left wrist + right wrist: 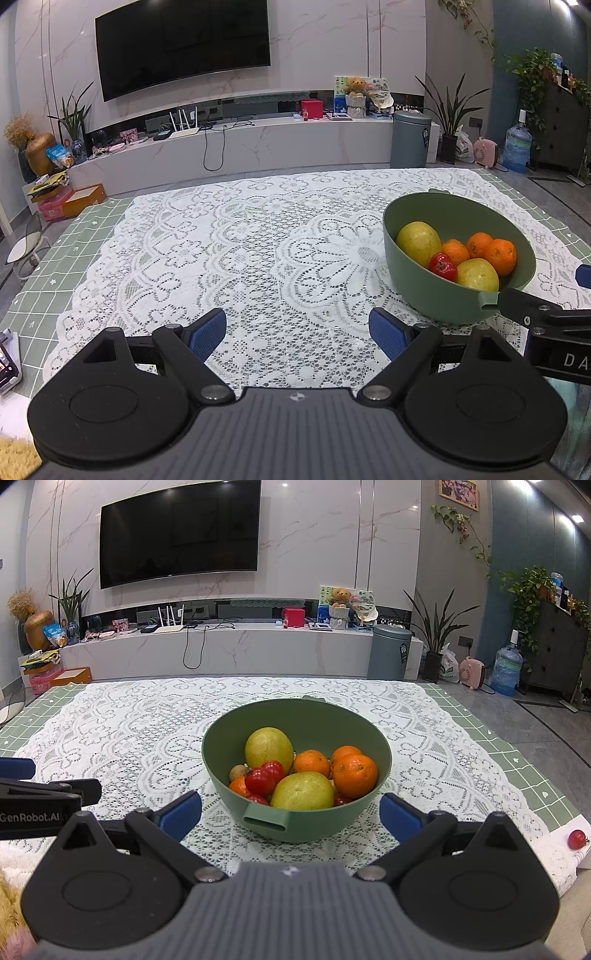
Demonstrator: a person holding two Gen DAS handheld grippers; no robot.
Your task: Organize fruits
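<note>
Fruits sit in green bowl on lace tablecloth, right of left gripper; jaws spread wide, nothing between. Right wrist view: bowl dead ahead of right gripper, jaws released, flanking bowl's near handle. Lone cherry tomato at table's right edge.

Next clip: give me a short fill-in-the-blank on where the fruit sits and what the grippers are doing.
1. The oranges lie in a ____ bowl.
2. One small red tomato lies ____ the bowl, at the table's near right edge.
3. Both the left gripper and the right gripper are ____ and hold nothing.

Missing words: green; outside; open
</note>
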